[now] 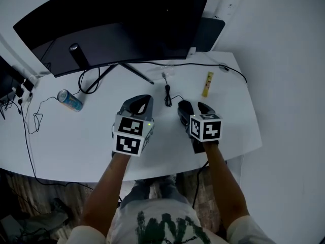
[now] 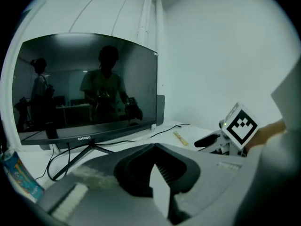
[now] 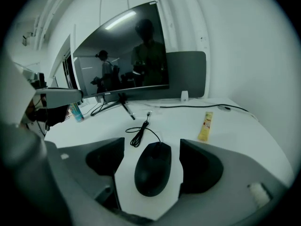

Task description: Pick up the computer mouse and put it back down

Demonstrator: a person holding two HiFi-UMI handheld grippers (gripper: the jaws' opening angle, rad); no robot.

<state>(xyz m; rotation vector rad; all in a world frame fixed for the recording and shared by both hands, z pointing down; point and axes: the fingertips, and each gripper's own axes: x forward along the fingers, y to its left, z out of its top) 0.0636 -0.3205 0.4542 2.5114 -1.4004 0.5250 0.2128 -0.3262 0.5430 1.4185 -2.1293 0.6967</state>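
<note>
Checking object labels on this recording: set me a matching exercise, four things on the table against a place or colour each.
1 computer mouse
2 drink can
3 sachet
4 monitor

A at the back, screen dark
B between the open jaws of the right gripper
C near the left edge of the table
D yellow, lying toward the right

Pairs: 1-B, 2-C, 3-D, 4-A

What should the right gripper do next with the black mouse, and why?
Probably close the jaws of the right gripper on the black computer mouse: they stand open either side of it without touching, and it lies on the white desk.
</note>
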